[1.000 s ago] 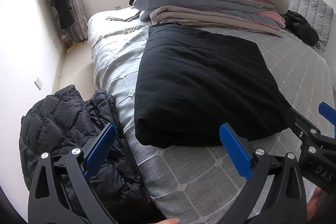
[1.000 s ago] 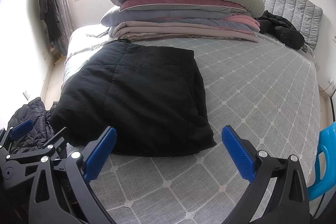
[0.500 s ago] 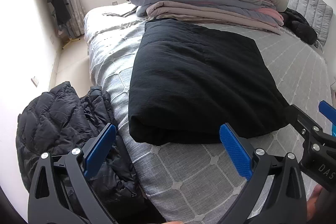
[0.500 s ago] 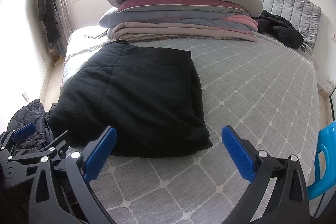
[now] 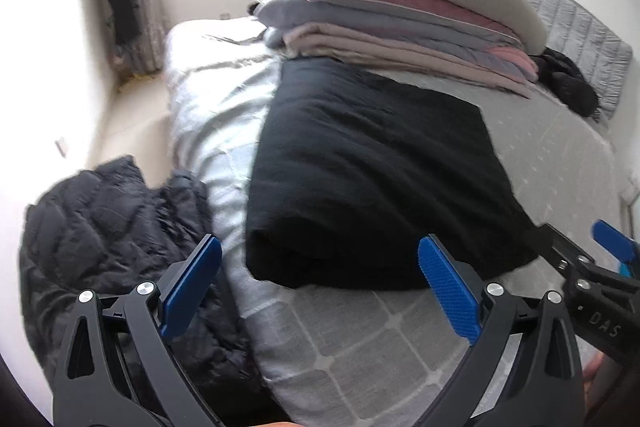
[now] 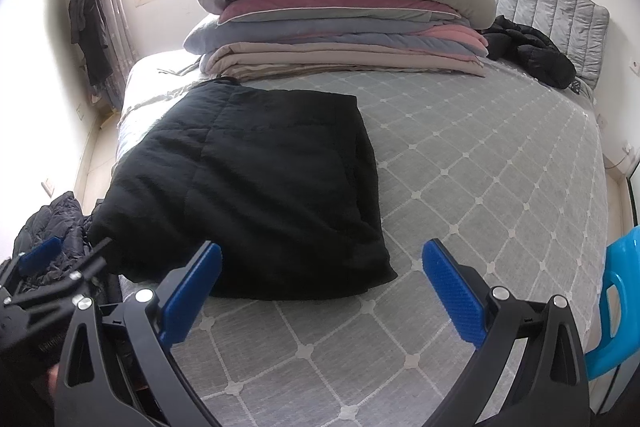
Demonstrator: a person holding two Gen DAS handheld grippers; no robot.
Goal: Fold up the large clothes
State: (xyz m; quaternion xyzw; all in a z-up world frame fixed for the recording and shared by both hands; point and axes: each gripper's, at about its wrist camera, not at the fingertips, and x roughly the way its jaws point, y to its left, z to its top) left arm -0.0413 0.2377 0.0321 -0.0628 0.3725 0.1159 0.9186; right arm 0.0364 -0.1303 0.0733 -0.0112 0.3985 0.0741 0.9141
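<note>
On my far left, off the edge of the bed, a dark quilted puffer jacket [image 5: 108, 227] lies crumpled in a heap, and my left claw [image 5: 318, 287] hangs above the bed's near corner with its blue pads spread wide and nothing between them. I judge one garment is done and the heap is next, so I would bring the left claw down on a collar or hem edge, not the puffy middle, since slick padded fabric will likely squirm out of a shallow pinch; the left wrist view is motion-blurred, so I would settle before committing. Just right of the heap, on the grey diamond-stitched bed cover [image 6: 480, 207], sits the black padded garment folded into a thick rectangle [image 6: 256, 187]. Its long axis runs from the near edge of the bed away toward the stacked folded quilts in grey, pink and beige [image 6: 340, 27] at the far side, its far end just short of them. The rounded fold faces me, and its left side lies along the bed's left edge, so I would not bump it when dragging the jacket up. My right claw [image 6: 322, 287] hovers above the bed near the rectangle's right corner, equally wide apart and empty. At the far right a bright blue plastic chair [image 6: 616, 315] stands beside the bed.
</note>
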